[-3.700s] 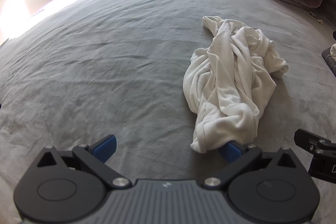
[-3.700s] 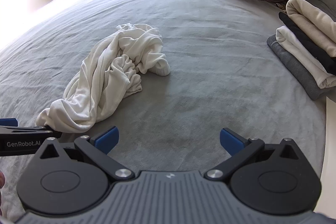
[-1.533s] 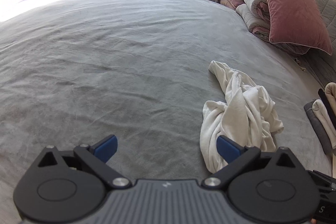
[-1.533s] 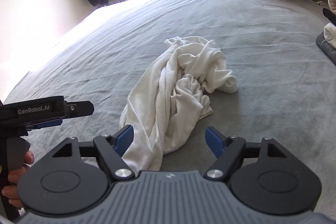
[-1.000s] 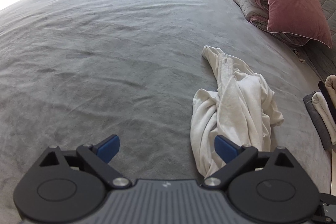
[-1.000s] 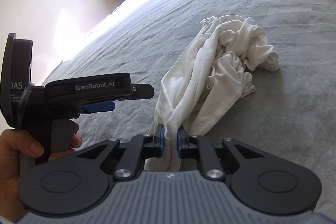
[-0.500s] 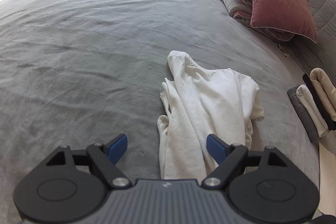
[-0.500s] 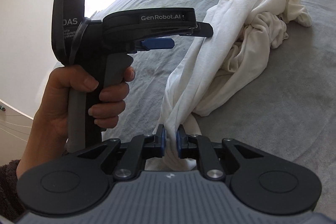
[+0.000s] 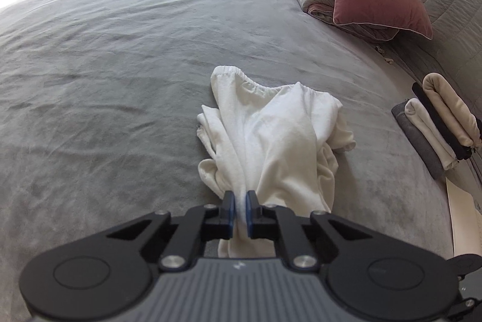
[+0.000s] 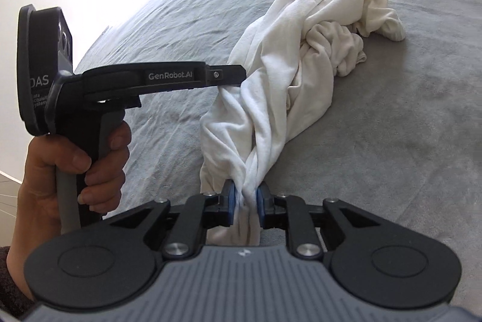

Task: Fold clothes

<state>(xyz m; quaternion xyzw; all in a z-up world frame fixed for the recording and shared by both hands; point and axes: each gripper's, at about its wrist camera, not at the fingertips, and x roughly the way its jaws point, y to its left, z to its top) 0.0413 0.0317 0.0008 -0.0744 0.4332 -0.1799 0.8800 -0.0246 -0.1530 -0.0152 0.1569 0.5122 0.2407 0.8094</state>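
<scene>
We've got both tools clenched on the garment (image 9: 271, 141): L tool (image 9: 237, 212) and R tool (image 10: 244, 203) pinch its near end, close together; rest trails away from us along the bed (image 9: 105, 80), bunched, so spread sideways next

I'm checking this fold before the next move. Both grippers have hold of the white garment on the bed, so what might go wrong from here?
1. The white garment is twisted and bunched between the left gripper and right gripper; pulling apart may tighten the twist rather than spread it.
2. Each grips a gathered bunch, not one edge, so layers may slip out unevenly.
3. The far end lies crumpled on the bed; lifting may drag it toward the folded stack.
</scene>
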